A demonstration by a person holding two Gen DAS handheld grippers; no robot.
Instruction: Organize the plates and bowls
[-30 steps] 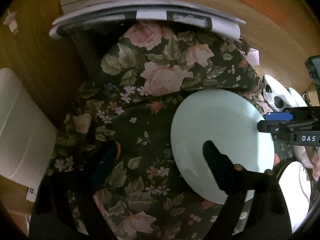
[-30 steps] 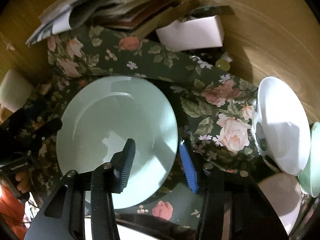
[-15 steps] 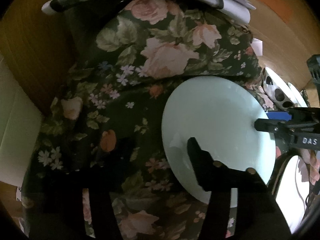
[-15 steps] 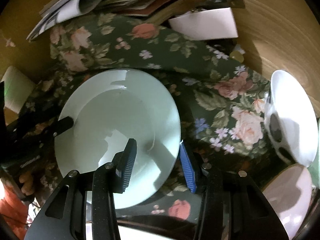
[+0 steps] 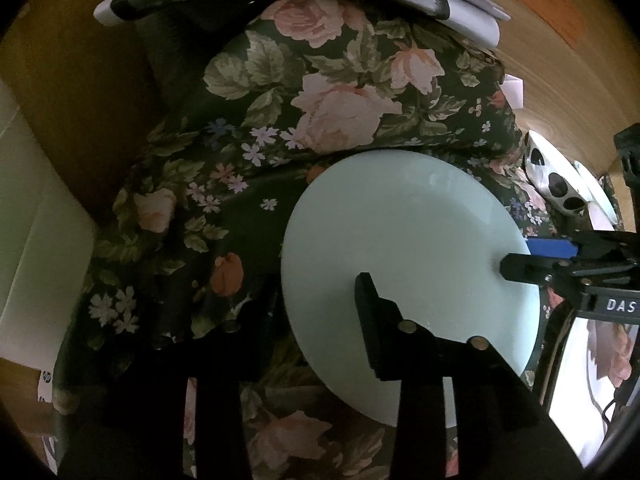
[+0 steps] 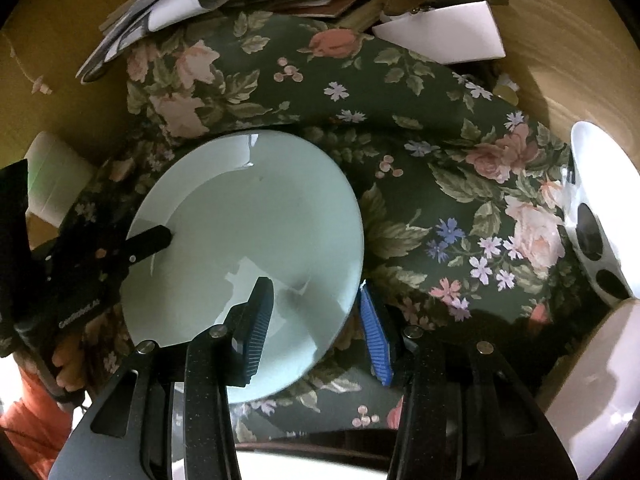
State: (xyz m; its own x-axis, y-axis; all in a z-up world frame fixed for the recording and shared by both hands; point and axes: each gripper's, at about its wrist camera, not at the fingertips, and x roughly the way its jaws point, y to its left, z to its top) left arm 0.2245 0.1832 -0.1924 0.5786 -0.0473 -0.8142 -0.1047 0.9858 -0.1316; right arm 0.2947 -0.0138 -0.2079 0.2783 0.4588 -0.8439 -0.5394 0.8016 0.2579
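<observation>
A pale green plate lies tilted over the floral cloth; it also shows in the right wrist view. My left gripper straddles its near-left rim, right finger on top, left finger in shadow under the edge. My right gripper straddles the opposite rim, black finger on the plate, blue-padded finger outside. Both sets of jaws stand apart around the rim. A white bowl with black spots stands on edge at the right.
Stacked magazines and papers and a white box lie at the back on the wooden surface. A white container sits at the left. Another white dish is at the lower right.
The left gripper has moved in over the plate's rim and its left finger has slid under the edge. The right gripper has stayed astride the opposite rim. The plate looks tilted up a little.
</observation>
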